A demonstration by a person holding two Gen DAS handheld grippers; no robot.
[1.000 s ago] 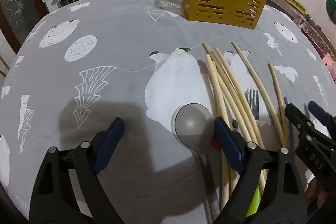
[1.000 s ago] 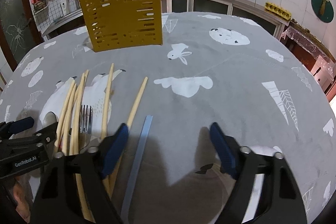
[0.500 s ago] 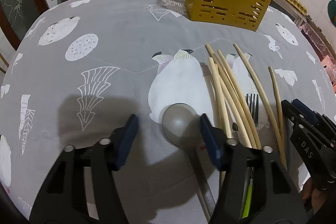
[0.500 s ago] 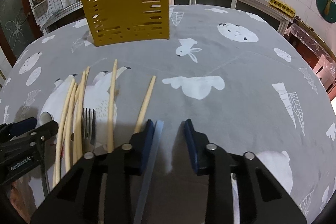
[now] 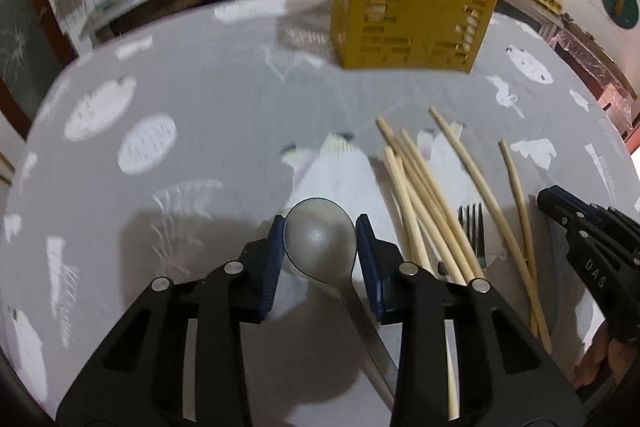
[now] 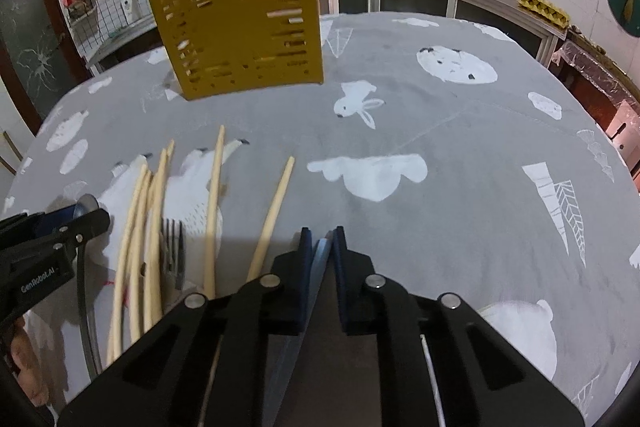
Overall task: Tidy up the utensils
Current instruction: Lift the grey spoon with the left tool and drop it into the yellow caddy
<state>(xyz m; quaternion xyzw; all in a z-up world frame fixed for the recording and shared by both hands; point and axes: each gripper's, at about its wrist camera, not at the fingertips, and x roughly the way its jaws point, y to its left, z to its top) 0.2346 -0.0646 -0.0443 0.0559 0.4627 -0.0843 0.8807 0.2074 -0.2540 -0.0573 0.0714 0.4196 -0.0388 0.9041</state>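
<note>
Left gripper [image 5: 320,227] closing around the round bowl of the grey metal spoon [image 5: 320,231], blue pads against either edge of the bowl, handle running back between the black arms. Right gripper [image 6: 322,241] closing too, nearly shut, pinched on the tip of a thin, flat pale-blue strip [image 6: 320,253] whose length trails back under the black arms; cannot tell what utensil it is.

Seemingly early in the job. Yellow slotted plastic utensil holder [image 6: 240,23] upright at the far side of the grey patterned tablecloth [image 6: 440,207], well apart from everything loose; pale streaks visible through its slots, too unclear to count as utensils already stowed. Spread on the cloth between the two grippers: a loose fan of pale wooden chopsticks [image 5: 424,203], some crossing, and a dark metal fork [image 5: 472,227] lying among them, tines toward the holder. Neither spoon nor strip plainly lifted yet. Left to do, judging by this: carrying both held pieces to the holder, then the fork and all the chopsticks.

Both grippers low over the near edge of the cloth, angled steeply downward, side by side with the chopsticks between, fingers aimed toward the holder.
</note>
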